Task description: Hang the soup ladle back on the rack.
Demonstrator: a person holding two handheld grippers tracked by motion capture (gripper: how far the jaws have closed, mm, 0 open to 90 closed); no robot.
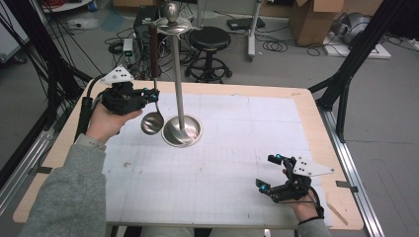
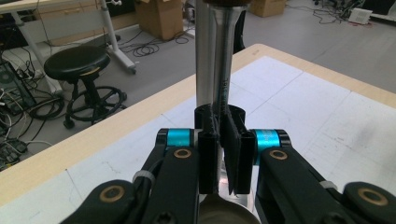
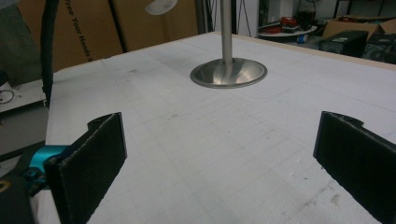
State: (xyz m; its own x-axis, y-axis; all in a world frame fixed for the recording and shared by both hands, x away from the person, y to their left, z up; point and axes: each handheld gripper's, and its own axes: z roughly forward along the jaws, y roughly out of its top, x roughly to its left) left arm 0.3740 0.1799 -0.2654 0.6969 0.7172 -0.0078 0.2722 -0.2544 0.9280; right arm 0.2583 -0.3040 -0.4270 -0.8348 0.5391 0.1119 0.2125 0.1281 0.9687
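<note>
Work in hand: a steel ladle with a dark wooden handle (image 1: 152,106) is being hung on, or lifted off, a tall polished steel utensil stand with a round dished base (image 1: 182,129); which of the two the pictures cannot settle.

Progress: judged from how things lie, the job is midway. The ladle is off the counter, upright, bowl down. Its handle top is close to the stand's curved hooks (image 1: 170,25), but whether it hangs from one cannot be made out.

Left tongs (image 1: 153,95): closed nearly all the way on the ladle's thin metal shank; the left gripper view has both black pads (image 2: 208,154) pinching it, with the bowl just below them.

Ladle relative to left tongs: shank between the pads, bowl hanging at 6 o'clock of them, wooden handle rising at 12 o'clock.

Ladle relative to stand: just beside the pole, at its 9 o'clock in the high view; bowl above the base's rim, seemingly apart from it.

Right tongs (image 1: 273,172): wide open, holding nothing, low over the white gridded mat (image 1: 222,163) on the wooden counter (image 1: 306,106), well apart from the stand.

Stand from right tongs: at 12 o'clock in the right gripper view, base (image 3: 229,73) flat on the mat.

Left to do: seat the handle on a hook and let go, or carry the ladle clear.
</note>
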